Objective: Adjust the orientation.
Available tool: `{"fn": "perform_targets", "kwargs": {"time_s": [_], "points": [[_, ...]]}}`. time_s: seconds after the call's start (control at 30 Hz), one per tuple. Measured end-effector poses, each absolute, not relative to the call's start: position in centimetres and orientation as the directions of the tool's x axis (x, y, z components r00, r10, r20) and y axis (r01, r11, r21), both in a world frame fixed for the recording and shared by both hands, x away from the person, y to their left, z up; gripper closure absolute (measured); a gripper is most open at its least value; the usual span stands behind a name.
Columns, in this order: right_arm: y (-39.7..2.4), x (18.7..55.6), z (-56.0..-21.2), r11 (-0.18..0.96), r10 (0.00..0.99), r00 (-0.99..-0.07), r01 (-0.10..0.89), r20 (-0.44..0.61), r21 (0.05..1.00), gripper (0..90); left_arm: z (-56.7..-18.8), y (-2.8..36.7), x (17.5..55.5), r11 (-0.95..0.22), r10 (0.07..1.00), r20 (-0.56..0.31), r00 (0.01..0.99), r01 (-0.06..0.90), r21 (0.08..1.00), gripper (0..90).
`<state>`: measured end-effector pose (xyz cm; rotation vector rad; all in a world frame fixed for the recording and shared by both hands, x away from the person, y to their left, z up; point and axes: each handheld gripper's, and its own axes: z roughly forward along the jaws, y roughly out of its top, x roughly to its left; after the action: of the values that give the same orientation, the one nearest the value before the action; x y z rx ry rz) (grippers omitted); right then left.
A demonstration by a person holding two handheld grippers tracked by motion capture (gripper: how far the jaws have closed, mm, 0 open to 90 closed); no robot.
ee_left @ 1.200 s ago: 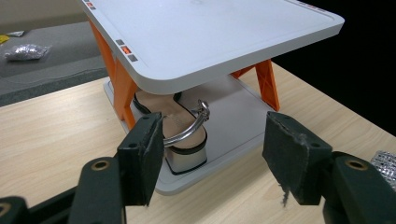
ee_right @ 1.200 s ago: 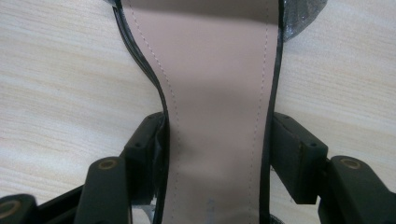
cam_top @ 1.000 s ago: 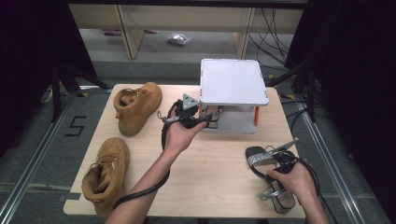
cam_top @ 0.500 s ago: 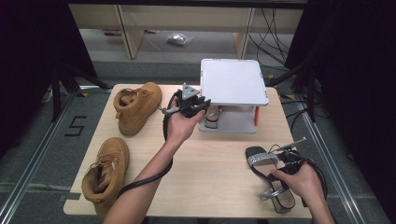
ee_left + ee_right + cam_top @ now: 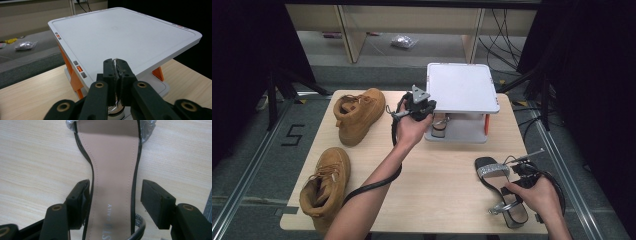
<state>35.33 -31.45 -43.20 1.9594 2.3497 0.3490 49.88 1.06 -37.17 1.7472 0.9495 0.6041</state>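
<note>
Presently the left tongs [image 5: 116, 75] have just been closing and now stand pinched together on a thin, shiny silver strap [image 5: 115, 65] caught between the black pads; in the left gripper view a rounded silver part of the same item shows just below the jaws. In the high view these left tongs [image 5: 428, 112] sit at the front left corner of the white two-tier plastic stand with orange legs [image 5: 462, 87], and a silver-strapped sandal [image 5: 439, 126] rests on the stand's lower shelf, directly beneath the upper tray. Whether that sandal is lifted off the shelf cannot be told. The right tongs [image 5: 115, 202] stand partly open, straddling the black high-heeled sandal with a beige insole [image 5: 113, 177]; the left pad lies against the sandal's black edge, the right pad stands apart from it, so no grip is made. In the high view the right tongs [image 5: 517, 172] hover over this black sandal [image 5: 492, 172], which lies flat near the front right corner of the light wooden table [image 5: 437, 175], glittery toe strap toward the table's middle. Well apart, on the table's left side, lie two tan suede ankle boots: one far [image 5: 357, 112], one near [image 5: 324, 185].
</note>
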Motion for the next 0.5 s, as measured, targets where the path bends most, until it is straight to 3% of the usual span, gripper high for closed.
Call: {"fn": "perform_targets", "kwargs": {"time_s": [0.1,0.3,0.5], "points": [[-31.7,35.3,-43.1,0.152,0.979,-0.177,0.965,0.101,0.214,41.1,-37.1,0.8,50.1,-0.165,0.826,-0.070,0.559,0.358,0.919,89.7],[-32.2,35.0,-43.1,0.136,0.981,-0.162,0.966,0.104,0.218,41.1,-37.0,0.4,50.4,-0.184,0.832,-0.037,0.553,0.340,0.922,89.8],[-32.8,35.0,-43.4,0.185,0.976,-0.205,0.957,0.072,0.223,41.0,-37.1,0.4,51.0,-0.190,0.830,-0.022,0.557,0.319,0.929,89.9]]}}
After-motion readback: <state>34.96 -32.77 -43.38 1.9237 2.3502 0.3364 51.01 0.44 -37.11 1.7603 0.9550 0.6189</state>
